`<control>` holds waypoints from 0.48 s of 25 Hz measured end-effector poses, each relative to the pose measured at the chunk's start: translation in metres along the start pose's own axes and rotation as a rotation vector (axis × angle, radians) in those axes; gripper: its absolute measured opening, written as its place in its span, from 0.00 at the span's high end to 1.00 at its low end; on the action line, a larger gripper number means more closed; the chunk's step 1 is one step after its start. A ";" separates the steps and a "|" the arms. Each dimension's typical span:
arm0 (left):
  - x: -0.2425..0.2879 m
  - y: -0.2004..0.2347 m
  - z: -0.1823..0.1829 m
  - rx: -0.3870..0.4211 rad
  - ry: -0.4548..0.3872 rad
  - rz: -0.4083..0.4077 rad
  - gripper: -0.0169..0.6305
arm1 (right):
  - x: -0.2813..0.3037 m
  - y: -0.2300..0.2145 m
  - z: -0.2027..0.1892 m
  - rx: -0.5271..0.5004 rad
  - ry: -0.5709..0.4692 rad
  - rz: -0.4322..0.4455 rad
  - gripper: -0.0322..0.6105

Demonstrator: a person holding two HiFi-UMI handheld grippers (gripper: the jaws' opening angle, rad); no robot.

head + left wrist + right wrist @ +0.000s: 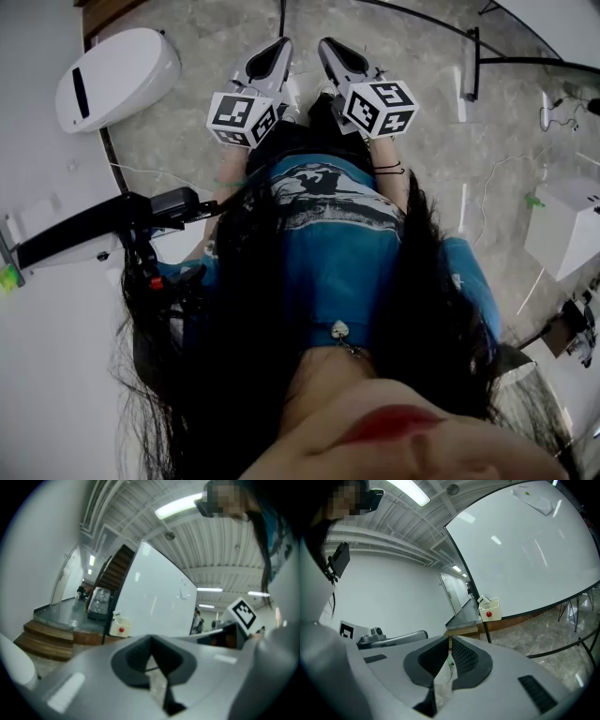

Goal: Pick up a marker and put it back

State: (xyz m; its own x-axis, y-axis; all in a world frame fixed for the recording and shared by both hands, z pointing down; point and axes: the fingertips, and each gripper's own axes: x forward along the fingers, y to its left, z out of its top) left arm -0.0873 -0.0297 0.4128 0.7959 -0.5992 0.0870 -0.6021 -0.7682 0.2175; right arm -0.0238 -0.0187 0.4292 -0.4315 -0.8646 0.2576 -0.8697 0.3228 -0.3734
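Both grippers are held side by side close in front of the person's body, over a grey marbled stone floor (187, 122). The left gripper (151, 639) has its dark-padded jaws pressed together at the tips with nothing between them. The right gripper (450, 639) is likewise closed and empty. A large white whiteboard (525, 559) stands well apart from both, ahead of them. A small white box-shaped holder with a red round spot (489, 610) hangs at the whiteboard's lower left corner. The marker is possibly in that holder, but it is too small to make out. Brown wooden steps (44, 639) lie to the left of the whiteboard in the left gripper view.
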 end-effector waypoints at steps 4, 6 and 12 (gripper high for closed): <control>0.001 0.008 0.004 0.011 -0.010 0.018 0.97 | 0.004 -0.004 0.010 -0.014 -0.025 0.004 0.91; 0.000 0.011 0.009 0.018 -0.023 0.032 0.97 | 0.007 -0.006 0.016 -0.027 -0.036 0.008 0.91; 0.057 0.045 0.024 0.017 -0.026 0.072 0.97 | 0.060 -0.057 0.064 -0.063 -0.046 0.027 0.91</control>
State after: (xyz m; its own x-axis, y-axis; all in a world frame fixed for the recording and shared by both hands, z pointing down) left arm -0.0703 -0.1041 0.4042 0.7485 -0.6588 0.0764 -0.6591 -0.7263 0.1951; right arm 0.0150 -0.1134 0.4087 -0.4445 -0.8715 0.2070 -0.8721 0.3682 -0.3224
